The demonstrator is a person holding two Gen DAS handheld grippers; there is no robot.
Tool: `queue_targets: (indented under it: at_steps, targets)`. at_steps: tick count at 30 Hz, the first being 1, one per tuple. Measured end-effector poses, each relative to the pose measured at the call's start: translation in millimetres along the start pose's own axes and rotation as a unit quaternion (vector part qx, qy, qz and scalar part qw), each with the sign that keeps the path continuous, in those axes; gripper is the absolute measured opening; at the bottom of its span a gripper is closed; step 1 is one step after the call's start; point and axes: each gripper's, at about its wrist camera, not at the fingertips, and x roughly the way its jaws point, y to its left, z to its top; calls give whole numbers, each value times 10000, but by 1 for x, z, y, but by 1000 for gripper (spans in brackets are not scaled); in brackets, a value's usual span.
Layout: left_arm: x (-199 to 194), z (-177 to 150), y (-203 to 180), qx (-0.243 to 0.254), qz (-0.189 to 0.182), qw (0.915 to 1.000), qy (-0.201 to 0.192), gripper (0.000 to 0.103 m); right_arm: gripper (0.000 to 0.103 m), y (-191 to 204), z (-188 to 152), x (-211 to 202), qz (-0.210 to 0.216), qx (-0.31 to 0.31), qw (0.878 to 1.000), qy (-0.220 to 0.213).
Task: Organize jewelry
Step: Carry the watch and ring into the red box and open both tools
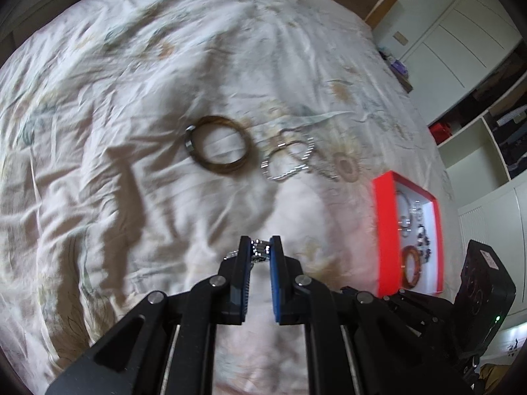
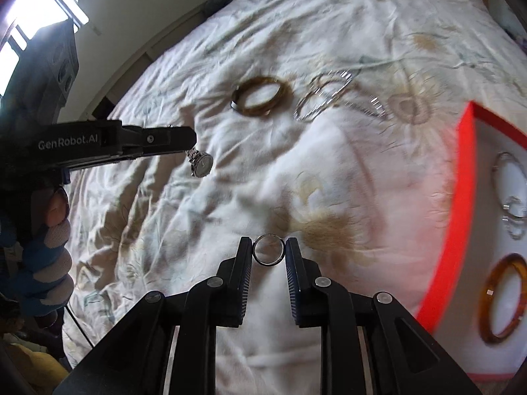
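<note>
Jewelry sorting midway: left of the red box (image 2: 461,217), which already holds several bangles, the left gripper (image 1: 261,250) clenches one silver watch (image 2: 201,163), the right gripper (image 2: 268,250) pinches one ring (image 2: 268,250), while one brown bangle (image 1: 217,144) and tangled silver bracelets (image 1: 288,158) wait on the bedspread (image 1: 131,98).
</note>
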Motion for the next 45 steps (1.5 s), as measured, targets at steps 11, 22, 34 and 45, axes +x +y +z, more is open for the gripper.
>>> queue_targets:
  at_steps: [11, 22, 34, 45]
  targets:
    - [-21, 16, -104, 677, -733, 9949, -125, 10, 21, -71, -22, -83, -593, 691, 9943, -554]
    - [19, -8, -221, 1527, -1291, 9788, 446, 10, 21, -155, -71, -120, -1253, 1417, 9806, -506]
    - [107, -45, -273, 2179, -874, 9656, 1119, 10, 21, -191, -94, -102, -1347, 1625, 9773, -184]
    - [138, -54, -260, 2099, -693, 9645, 1447, 10, 21, -194, -91, -95, -1492, 1619, 9754, -93]
